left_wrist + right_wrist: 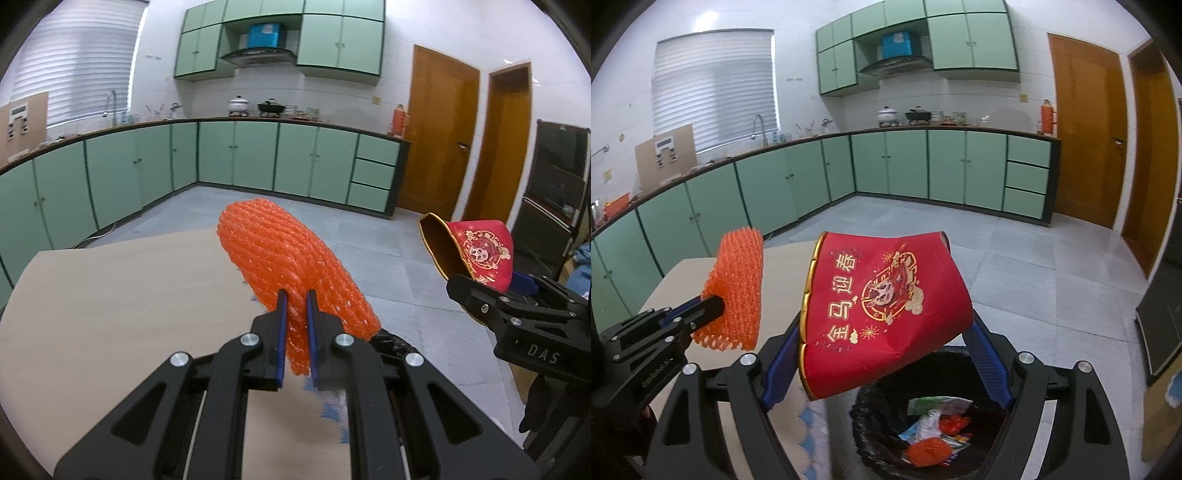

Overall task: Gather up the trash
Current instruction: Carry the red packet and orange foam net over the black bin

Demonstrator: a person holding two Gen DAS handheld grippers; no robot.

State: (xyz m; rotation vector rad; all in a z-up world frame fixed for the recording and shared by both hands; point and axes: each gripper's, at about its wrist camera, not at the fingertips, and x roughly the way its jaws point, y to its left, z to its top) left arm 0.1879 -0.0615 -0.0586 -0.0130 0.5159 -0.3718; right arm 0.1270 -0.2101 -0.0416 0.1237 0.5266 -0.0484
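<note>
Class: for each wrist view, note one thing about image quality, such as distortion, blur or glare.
Left wrist view: fisheye bends the counter into a curve; orange foam net sharp. Right wrist view: window blind glares white; red paper bowl sharp; dark corners ring the picture.

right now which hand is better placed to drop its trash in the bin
Right. Its gripper holds the red paper cup almost over the open black bin; the left gripper, with the orange foam net, is off over the table.

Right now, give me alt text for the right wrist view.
The right gripper holds a red paper cup above a black trash bin with wrappers inside. At left, the left gripper pinches orange foam netting over a table.
</note>
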